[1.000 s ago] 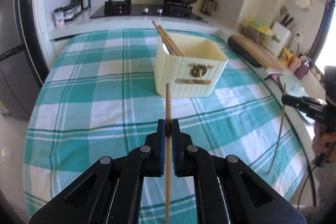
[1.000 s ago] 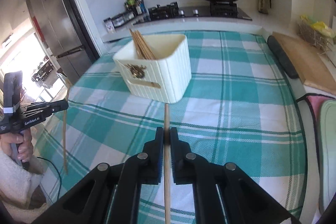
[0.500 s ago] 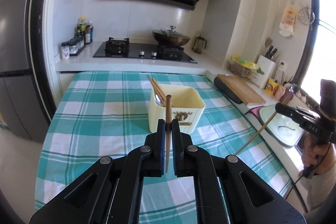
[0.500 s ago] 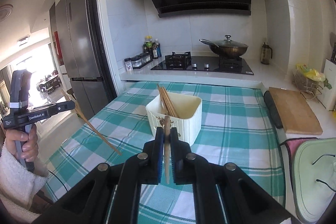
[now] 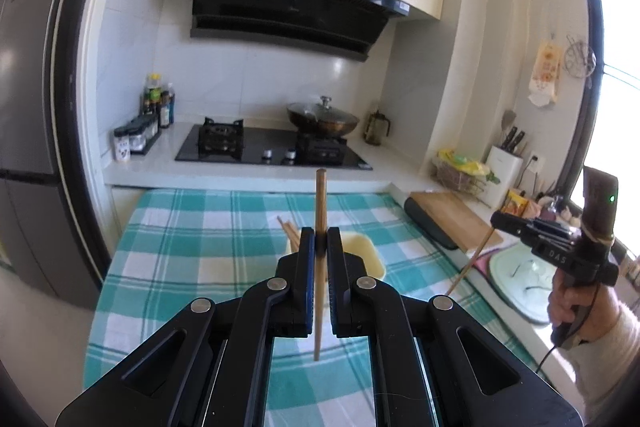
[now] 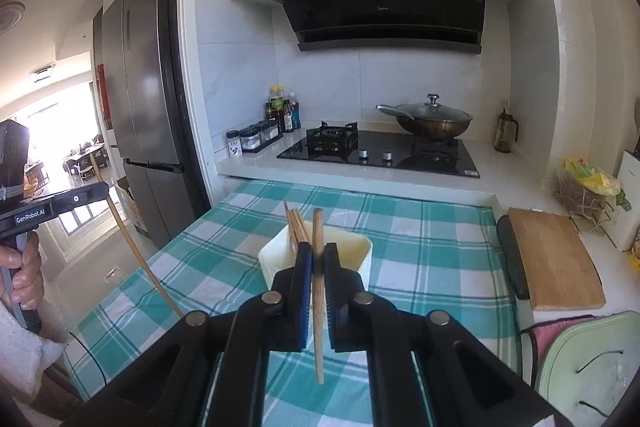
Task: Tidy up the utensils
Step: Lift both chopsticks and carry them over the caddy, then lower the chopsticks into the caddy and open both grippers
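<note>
Chopsticks, wooden, slim, brown: left gripper (image 5: 321,242) fingers clamped on one chopstick (image 5: 320,211), right gripper (image 6: 318,259) on another chopstick (image 6: 318,231); more stand in cream holder (image 6: 352,247) beyond.

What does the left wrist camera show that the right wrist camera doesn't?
Only the left wrist view: the right gripper seen from outside, its chopstick slanting down, a window and a knife block.

Only the right wrist view: the left gripper from outside with its chopstick, the fridge and a bright room beyond.

Both: jaws shut on a chopstick, the cream holder with chopsticks in it on the checked cloth, the stove, lidded wok and cutting board.
</note>
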`<state>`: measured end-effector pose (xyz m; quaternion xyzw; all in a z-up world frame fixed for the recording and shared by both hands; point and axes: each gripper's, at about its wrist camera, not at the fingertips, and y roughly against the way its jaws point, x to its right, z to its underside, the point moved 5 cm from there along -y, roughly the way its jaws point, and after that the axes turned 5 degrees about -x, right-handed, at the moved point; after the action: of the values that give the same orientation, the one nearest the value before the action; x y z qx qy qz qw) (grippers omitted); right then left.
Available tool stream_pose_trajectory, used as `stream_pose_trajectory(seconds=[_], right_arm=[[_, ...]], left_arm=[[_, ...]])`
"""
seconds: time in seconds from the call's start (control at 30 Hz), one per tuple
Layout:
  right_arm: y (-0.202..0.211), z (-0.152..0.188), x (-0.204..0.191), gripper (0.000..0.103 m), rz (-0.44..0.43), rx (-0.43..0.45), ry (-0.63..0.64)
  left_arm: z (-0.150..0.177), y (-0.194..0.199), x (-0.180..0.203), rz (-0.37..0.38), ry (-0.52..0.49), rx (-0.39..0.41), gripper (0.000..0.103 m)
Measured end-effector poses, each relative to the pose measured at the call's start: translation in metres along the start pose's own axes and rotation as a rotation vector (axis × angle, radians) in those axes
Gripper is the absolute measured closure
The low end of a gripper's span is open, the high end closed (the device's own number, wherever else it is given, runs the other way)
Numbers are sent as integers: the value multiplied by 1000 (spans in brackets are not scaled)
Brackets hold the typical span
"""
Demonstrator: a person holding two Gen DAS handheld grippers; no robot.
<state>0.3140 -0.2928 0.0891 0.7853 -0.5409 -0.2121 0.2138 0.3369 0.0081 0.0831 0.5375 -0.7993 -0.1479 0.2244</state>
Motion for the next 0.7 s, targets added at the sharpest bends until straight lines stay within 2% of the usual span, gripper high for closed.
stream_pose_trajectory(seconds=[0.17,0.23,0.3,0.37,0.47,0.6,0.7], right_arm=[[-15,-45,5,97,24,113,22],[-23,-60,5,97,29,162,27],[-35,-69,6,97,33,201,35],[-54,-72,7,97,41,207,56],[-99,-65,15,97,41,104,57],[-163,-42,32,97,10,-110,-5],[-194,-29,36,96,-5,-194,-25]], left_arm=[[-45,-29,6,-15,35,119,99],[-54,-49,7,-31,44,137,99],[-57,-72,5,-42,61,128,99],[-52,-104,2,-47,83,77,99],[-37,-151,-1,-66,90,-21,99],[-12,-203,-4,-88,77,-162,99],[3,-225,-7,-102,76,-233,99]])
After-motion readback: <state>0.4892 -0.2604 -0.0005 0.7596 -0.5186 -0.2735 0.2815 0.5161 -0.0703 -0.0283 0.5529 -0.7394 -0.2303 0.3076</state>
